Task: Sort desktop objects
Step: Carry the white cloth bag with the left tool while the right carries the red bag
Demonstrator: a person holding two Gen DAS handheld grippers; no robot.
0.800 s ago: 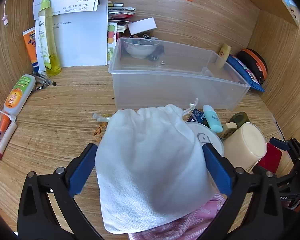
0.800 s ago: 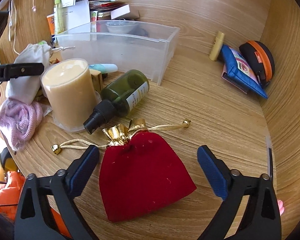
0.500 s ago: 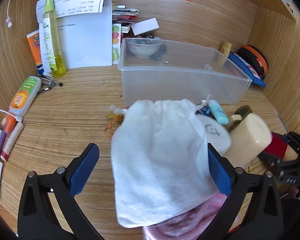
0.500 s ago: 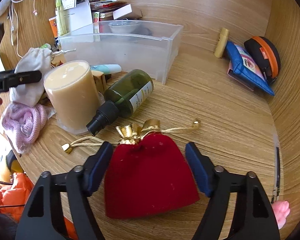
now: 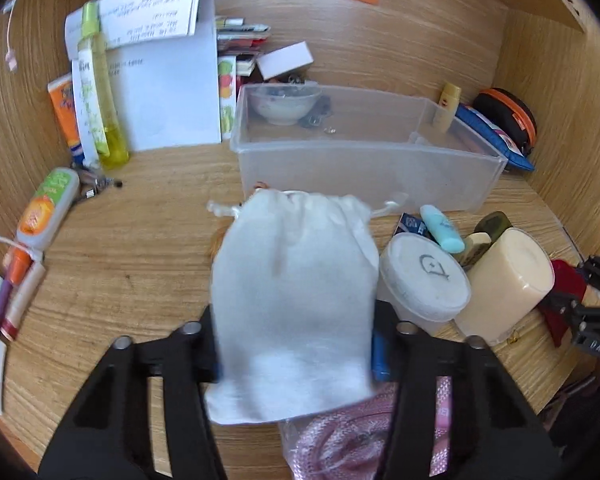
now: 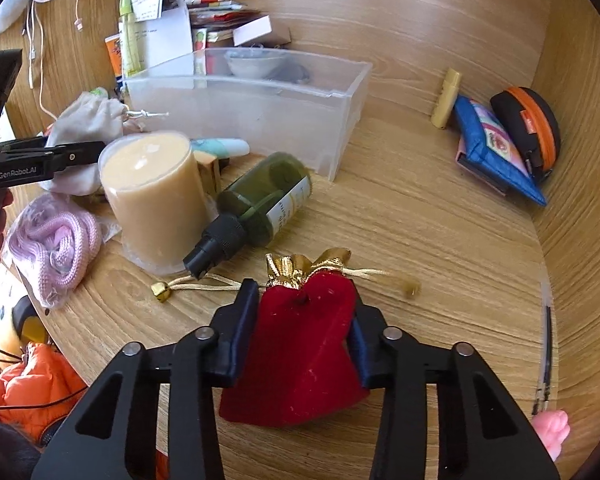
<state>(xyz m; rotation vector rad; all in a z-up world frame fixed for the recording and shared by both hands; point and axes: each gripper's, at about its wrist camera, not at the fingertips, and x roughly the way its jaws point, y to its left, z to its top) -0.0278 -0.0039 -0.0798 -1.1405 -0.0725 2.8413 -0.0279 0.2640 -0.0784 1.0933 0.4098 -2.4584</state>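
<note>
On the woodgrain desk (image 6: pixel 420 216), jaws pinching soft pouches: white cloth pouch (image 5: pixel 296 304) left, seemingly velvet red pouch (image 6: pixel 304 344) right

Bowl (image 5: pixel 283 105) inside bin (image 5: pixel 364 178)

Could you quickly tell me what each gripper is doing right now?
Left gripper: closed on the white pouch.
Right gripper: closed on the red pouch.

Bare desk (image 6: pixel 420 216) lies right of the bin (image 6: pixel 260 116); candle (image 6: pixel 156 196) and bottle (image 6: pixel 260 200) crowd its front.
</note>
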